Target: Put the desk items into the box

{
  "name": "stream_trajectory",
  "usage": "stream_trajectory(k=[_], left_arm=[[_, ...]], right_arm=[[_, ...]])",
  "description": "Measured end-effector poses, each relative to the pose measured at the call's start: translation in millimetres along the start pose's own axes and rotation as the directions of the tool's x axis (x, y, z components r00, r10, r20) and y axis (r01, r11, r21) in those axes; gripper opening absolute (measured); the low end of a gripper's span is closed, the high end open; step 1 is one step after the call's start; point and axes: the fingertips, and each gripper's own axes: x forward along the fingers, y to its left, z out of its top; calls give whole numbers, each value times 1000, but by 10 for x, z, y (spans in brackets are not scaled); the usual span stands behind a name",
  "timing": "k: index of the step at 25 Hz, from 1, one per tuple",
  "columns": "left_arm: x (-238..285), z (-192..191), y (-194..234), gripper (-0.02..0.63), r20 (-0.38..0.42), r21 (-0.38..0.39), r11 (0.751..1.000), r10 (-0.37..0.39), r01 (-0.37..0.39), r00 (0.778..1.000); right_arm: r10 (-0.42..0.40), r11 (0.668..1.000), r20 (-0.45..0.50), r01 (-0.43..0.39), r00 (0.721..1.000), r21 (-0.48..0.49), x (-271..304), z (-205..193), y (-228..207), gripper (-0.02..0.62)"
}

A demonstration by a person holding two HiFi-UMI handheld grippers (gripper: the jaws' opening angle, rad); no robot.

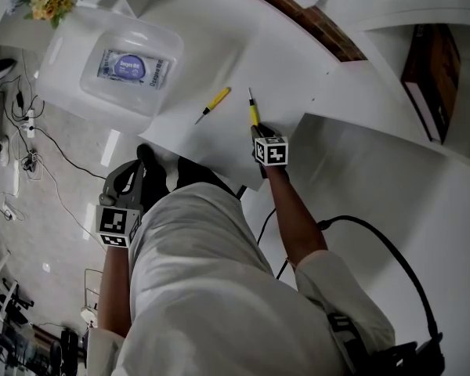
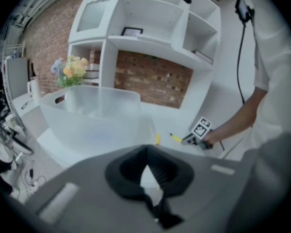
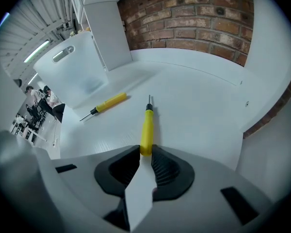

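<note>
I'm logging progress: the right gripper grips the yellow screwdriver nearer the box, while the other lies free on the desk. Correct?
Not quite. The right gripper grips the yellow screwdriver farther from the box. The other screwdriver, nearer the box, lies free on the desk. The right gripper view shows this.

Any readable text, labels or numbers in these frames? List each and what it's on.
Nothing reads cleanly.
Packet with a blue label, in the translucent box: print too blurred to read.
Marker cube on the left tool and the one on the right tool: black-and-white square patterns, no letters.
Yellow screwdriver in the right tool: no print visible.
Framed picture on the shelf: too small to read.
</note>
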Motion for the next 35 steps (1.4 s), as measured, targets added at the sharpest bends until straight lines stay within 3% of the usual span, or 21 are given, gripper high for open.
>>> stream_trajectory(k=[8, 18, 35], left_arm=[[-18, 67, -22, 3, 14, 14, 1000, 4, -4, 1000], [-130, 92, 16, 3, 59, 27, 1000, 12, -14, 998], [-132, 320, 459, 3, 90, 111, 989, -112, 102, 990]], right_arm=[[-7, 1000, 38, 8, 999, -19, -116, 55, 21, 69], [-17, 999, 164, 22, 986, -27, -418, 337, 159, 67], [-116, 993, 260, 105, 959, 57, -994, 563, 597, 67]])
